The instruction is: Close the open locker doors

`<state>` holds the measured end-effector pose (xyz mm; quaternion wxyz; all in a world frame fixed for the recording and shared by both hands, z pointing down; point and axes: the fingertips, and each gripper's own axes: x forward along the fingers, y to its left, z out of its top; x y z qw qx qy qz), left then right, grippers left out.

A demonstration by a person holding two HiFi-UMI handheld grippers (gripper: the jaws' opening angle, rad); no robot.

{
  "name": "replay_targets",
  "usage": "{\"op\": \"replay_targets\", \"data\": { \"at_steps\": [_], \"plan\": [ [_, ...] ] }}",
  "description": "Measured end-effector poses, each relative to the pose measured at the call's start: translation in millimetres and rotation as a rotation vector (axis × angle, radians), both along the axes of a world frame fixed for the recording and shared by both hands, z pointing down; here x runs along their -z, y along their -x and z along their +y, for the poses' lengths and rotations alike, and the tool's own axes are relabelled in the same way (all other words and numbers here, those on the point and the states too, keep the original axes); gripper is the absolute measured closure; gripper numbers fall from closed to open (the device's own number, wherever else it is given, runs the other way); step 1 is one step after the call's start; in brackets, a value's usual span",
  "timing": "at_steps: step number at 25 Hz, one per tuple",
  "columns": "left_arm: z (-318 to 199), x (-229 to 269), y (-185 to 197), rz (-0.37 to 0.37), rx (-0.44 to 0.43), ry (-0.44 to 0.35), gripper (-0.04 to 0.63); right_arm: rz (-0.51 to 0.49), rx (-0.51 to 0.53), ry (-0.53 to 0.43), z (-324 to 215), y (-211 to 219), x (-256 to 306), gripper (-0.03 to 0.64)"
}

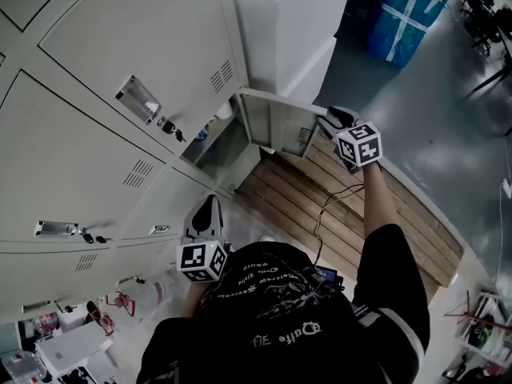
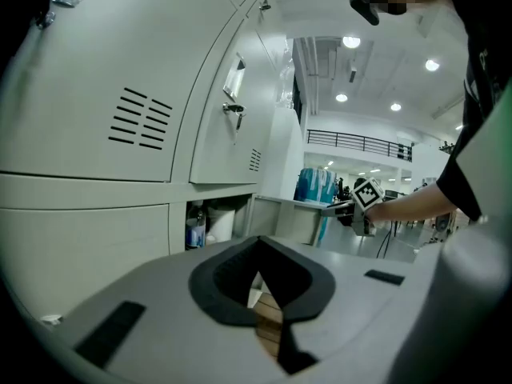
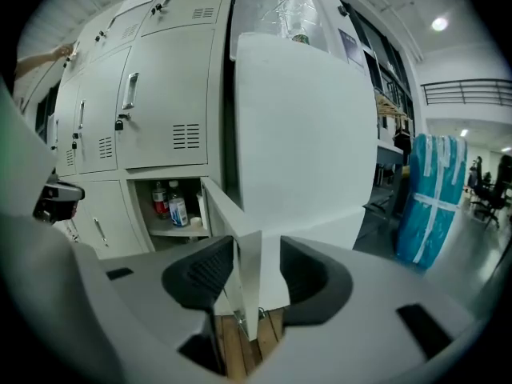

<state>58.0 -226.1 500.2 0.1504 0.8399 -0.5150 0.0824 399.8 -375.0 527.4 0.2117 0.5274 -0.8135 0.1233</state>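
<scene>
Right arm outstretched, right gripper spread astride the door edge. Left gripper tucked in, closed, empty. Gripper views show bottles inside.

Right gripper at open locker door edge.

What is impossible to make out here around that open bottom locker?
- Print on the small plastic bottles in the open compartment: too small, right gripper view.
- Rest of that compartment: head view, dark, seen steeply from above beside the pale grey metal locker door.
- Door's outer face and handle: edge-on in the right gripper view, between the right gripper's open jaws; turned away elsewhere.
</scene>
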Motion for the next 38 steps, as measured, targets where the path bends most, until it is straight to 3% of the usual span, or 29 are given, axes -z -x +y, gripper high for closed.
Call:
{"op": "replay_targets", "data": {
  "at_steps": [4,7,19,26,32,38],
  "plan": [
    [-3,-2,10,-0.016,0.029,0.003,0.588,0.018,0.049,0.014,-2,7,-2,0.438],
    [0,-5,9,-0.018,0.027,0.008,0.588,0.034,0.060,0.022,0,11,-2,0.512],
    [17,-9,19,-0.020,0.040,0.015,0.588,0.032,0.190,0.031,48,47,0,0.525],
    [30,-12,32,-0.013,0.096,0.013,0.588,0.007,0.322,0.023,82,96,1,0.526],
    [40,-16,34,0.000,0.105,0.012,0.588,-0.075,0.337,-0.015,107,140,1,0.520],
    [46,-13,50,0.013,0.156,0.001,0.588,-0.096,0.425,-0.030,119,194,1,0.540]
  ]
}}
